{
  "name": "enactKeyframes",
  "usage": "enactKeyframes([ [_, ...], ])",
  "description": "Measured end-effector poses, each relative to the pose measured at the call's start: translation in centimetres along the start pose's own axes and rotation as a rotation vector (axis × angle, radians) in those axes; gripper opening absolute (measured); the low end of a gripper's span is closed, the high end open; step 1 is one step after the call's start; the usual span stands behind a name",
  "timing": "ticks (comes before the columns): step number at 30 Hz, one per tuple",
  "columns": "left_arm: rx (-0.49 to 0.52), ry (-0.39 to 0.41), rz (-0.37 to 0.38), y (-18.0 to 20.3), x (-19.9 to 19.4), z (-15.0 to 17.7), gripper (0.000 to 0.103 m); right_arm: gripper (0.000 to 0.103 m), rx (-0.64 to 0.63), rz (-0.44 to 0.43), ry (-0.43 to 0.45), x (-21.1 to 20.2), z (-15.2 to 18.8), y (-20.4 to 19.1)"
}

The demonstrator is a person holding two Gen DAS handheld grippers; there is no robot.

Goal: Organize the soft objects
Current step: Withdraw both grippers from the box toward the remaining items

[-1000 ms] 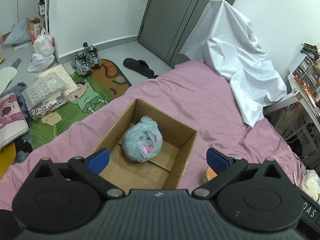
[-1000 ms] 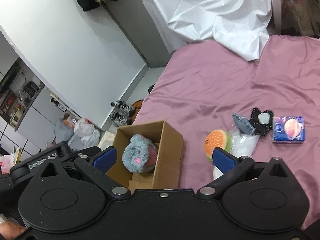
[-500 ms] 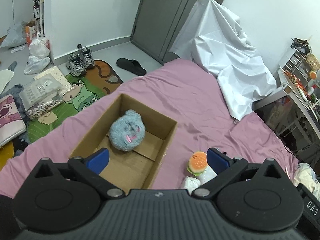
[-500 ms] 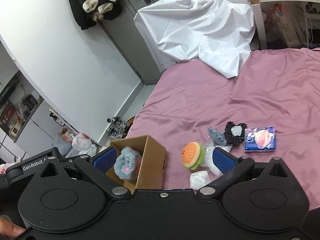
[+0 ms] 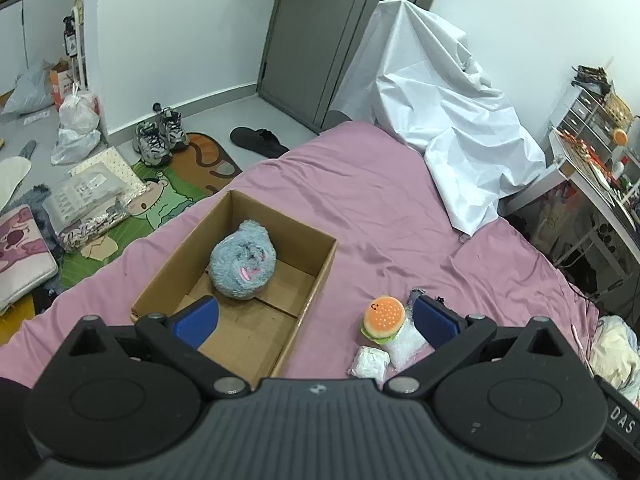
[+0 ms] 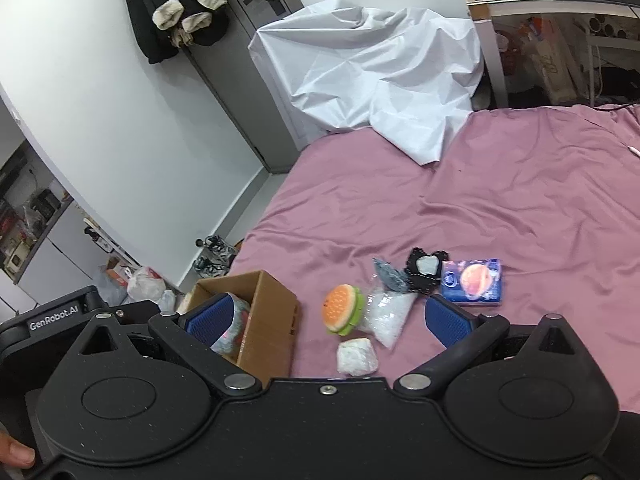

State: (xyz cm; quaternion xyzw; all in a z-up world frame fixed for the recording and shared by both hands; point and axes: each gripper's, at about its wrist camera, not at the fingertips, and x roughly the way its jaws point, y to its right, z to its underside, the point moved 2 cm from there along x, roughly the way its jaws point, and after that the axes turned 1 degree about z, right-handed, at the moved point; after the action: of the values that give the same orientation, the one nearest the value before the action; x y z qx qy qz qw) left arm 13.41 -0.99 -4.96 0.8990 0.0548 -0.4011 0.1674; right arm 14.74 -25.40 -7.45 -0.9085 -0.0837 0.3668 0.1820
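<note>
Only your right wrist view shows the blue tissue pack, beyond the hamburger plush. Your left view looks into the cardboard box, where the fluffy blue plush lies. The left gripper and the right gripper are both spread wide, holding nothing.

Sheet: white sheet draped at the bed's far end
Floor: sneakers (a pair), black slipper
Door: dark jacket hanging
</note>
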Motion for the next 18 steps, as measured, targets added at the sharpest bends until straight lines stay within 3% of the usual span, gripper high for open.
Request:
enactKeyframes([
  [18,0.116,-0.037,0.027,3.0,-0.2,2.5,0.103,0.103,-0.066,0.110,0.012,-1.4,0.0,3.0],
])
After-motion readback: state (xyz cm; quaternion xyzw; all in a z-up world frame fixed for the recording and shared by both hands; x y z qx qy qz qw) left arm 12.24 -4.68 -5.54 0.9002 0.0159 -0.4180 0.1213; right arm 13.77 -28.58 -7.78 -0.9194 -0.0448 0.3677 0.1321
